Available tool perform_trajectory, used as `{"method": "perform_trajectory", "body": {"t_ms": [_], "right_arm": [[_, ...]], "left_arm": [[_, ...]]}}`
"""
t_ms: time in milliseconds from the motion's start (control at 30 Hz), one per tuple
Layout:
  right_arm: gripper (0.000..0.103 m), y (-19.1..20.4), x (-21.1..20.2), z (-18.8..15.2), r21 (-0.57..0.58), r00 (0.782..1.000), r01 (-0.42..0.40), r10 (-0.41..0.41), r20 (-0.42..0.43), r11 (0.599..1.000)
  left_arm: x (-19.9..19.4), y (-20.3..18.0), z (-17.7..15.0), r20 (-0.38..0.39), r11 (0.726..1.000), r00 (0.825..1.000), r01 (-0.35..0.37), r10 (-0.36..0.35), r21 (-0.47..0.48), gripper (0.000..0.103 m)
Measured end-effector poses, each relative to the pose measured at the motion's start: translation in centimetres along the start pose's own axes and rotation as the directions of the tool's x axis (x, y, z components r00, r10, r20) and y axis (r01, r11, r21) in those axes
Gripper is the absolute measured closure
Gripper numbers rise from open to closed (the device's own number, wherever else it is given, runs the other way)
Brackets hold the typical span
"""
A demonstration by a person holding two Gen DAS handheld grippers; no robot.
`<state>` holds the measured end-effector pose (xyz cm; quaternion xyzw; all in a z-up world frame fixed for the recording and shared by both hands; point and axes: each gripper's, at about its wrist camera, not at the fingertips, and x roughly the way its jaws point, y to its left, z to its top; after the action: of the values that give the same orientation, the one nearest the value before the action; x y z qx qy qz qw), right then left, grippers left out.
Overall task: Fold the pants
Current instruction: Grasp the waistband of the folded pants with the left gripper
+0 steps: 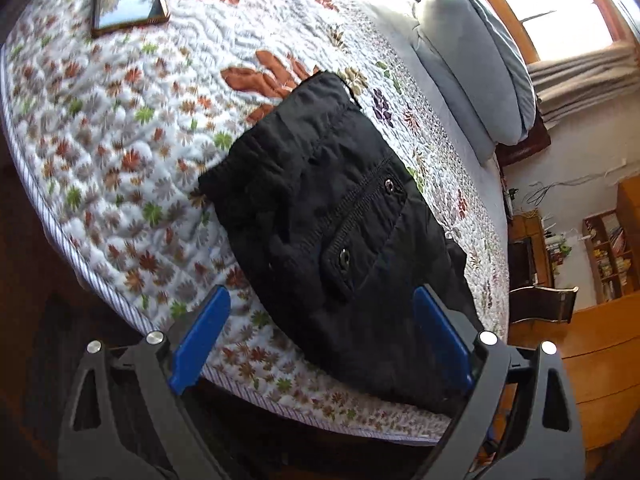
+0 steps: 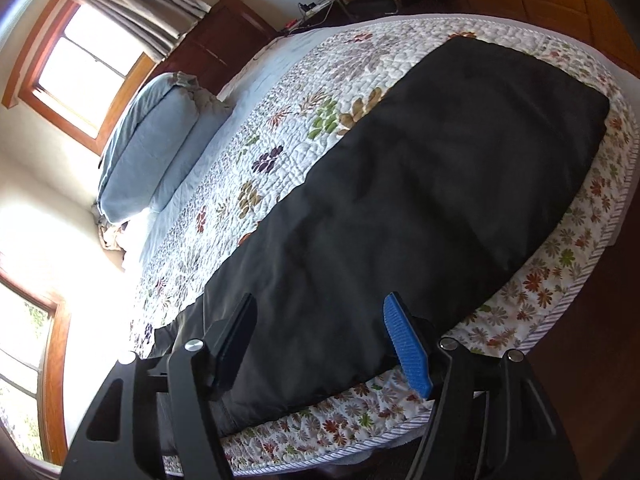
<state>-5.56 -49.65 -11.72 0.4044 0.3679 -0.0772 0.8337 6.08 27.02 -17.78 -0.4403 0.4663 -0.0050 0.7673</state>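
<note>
Black pants laid out long on the flowery quilted bed

The soft black cloth pants (image 1: 340,216) are stretched along the near edge of the white flowery quilt (image 1: 120,128). The waistband end is seen just ahead of the left gripper (image 1: 320,332), and the leg end just ahead of the right gripper (image 2: 320,344). Both claws are spread wide, and nothing is pinched. The pants can be folded end to end.

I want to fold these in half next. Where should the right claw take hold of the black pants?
Probably the leg end of the black pants, at the hem edge nearest the right claw. They lie flat along the floral quilt near its edge, so come in low from the bedside and pinch the thin edge.
</note>
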Motion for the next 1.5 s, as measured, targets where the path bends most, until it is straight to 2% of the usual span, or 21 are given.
{"method": "perform_trajectory", "body": {"t_ms": [33,100,367,500,533,567,633,767,867,1000,1100,1167,1300,1433,1500], "right_arm": [[0.036,-0.3,-0.1,-0.1,0.004,1.0,0.0,0.0,0.002,1.0],[0.036,-0.8,0.0,-0.2,0.011,1.0,-0.001,0.001,-0.004,1.0],[0.036,-0.7,0.4,-0.6,0.005,1.0,-0.009,0.009,-0.013,1.0],[0.036,-0.7,0.4,-0.7,0.009,1.0,-0.004,0.004,-0.014,1.0],[0.036,-0.7,0.5,-0.7,0.006,1.0,0.001,-0.001,-0.015,1.0],[0.036,-0.6,0.5,-0.6,0.004,1.0,0.002,-0.002,-0.017,1.0],[0.036,-0.7,0.6,-0.6,0.003,1.0,0.008,-0.008,-0.016,1.0],[0.036,-0.7,0.9,-0.6,0.007,1.0,0.013,-0.013,-0.021,1.0],[0.036,-0.9,0.8,-0.8,0.006,1.0,0.004,-0.004,-0.022,1.0],[0.036,-1.8,0.3,-0.6,0.038,1.0,-0.007,0.007,-0.006,0.999],[0.035,-3.2,-0.4,-0.4,0.096,1.0,-0.025,0.024,0.014,0.995],[0.03,-4.5,-1.0,-0.6,0.16,0.999,-0.046,0.042,0.029,0.986],[0.029,-7.2,-1.8,-1.7,0.276,0.996,-0.093,0.084,0.042,0.957],[0.029,-8.6,-1.5,-2.5,0.3,0.995,-0.098,0.09,0.04,0.949],[0.029,-9.1,-1.2,-2.3,0.315,0.991,-0.132,0.118,0.061,0.94]], "left_arm": [[0.6,0.5,-0.2,-0.023,0.999,0.999,0.025,-0.026,-0.042,0.01],[1.5,1.3,-0.5,-0.037,0.996,0.999,0.027,-0.031,-0.09,0.012],[3.9,1.1,0.3,-0.043,0.993,0.996,0.072,-0.077,-0.09,0.012],[4.8,1.3,0.6,-0.032,0.983,0.993,0.104,-0.11,-0.15,0.016],[4.7,1.4,0.7,-0.023,0.979,0.99,0.133,-0.138,-0.156,0.032],[4.6,1.5,0.8,-0.02,0.974,0.986,0.159,-0.164,-0.159,0.055],[4.5,2.0,0.9,-0.02,0.969,0.983,0.178,-0.184,-0.174,0.077],[4.3,2.2,0.9,-0.013,0.967,0.981,0.189,-0.194,-0.171,0.085],[4.0,1.2,1.2,0.012,0.972,0.983,0.185,-0.185,-0.147,0.088],[3.5,0.6,3.1,0.074,0.976,0.982,0.18,-0.172,-0.119,0.088],[2.8,0.2,5.1,0.144,0.992,0.984,0.116,-0.108,-0.052,0.088],[2.2,0.2,6.0,0.178,0.996,0.981,0.088,-0.081,-0.033,0.088],[1.6,0.7,6.0,0.167,0.998,0.984,0.061,-0.058,-0.017,0.088],[1.2,2.6,5.3,0.159,0.997,0.985,0.07,-0.063,-0.037,0.088],[1.1,2.9,5.1,0.161,0.997,0.985,0.066,-0.06,-0.034,0.088]]}}
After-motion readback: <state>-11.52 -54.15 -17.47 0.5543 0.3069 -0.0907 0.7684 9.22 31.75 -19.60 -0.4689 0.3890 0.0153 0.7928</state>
